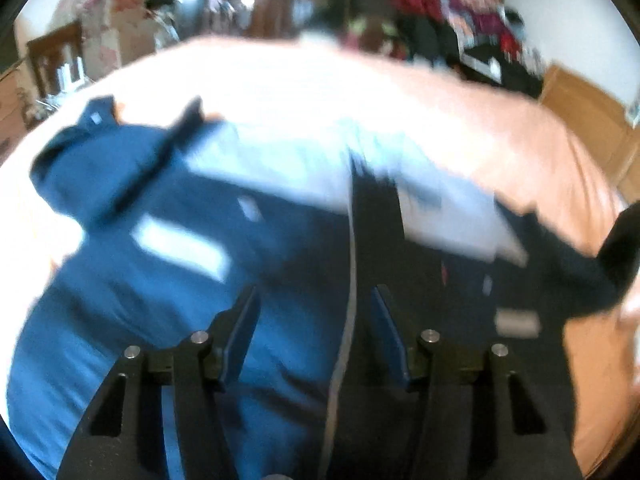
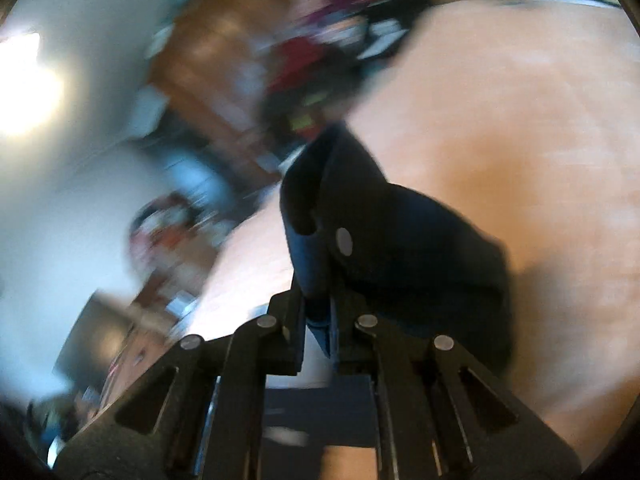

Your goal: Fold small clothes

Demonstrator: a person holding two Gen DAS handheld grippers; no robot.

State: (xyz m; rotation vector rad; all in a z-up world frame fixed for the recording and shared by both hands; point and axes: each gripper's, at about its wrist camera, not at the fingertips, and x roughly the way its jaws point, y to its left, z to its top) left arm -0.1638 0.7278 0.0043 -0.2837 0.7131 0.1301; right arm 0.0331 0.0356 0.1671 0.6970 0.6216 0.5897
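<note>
- Right gripper (image 2: 318, 316), black with two flat fingers, is clenched on a fold of the dark navy cloth garment (image 2: 384, 232); a small round silver snap (image 2: 343, 241) shows on the pinched edge, seen only from the right wrist.
- Left gripper (image 1: 314, 332) has its blue-padded fingers (image 1: 240, 344) spread apart over the same garment (image 1: 168, 264), holding nothing.
- Only the left wrist view shows the garment spread wide on the peach-orange bed cover (image 1: 500, 128), with pale patches too blurred to read.
- Beyond, a heap of red and dark clothes (image 1: 460, 28) lies at the bed's far edge.
</note>
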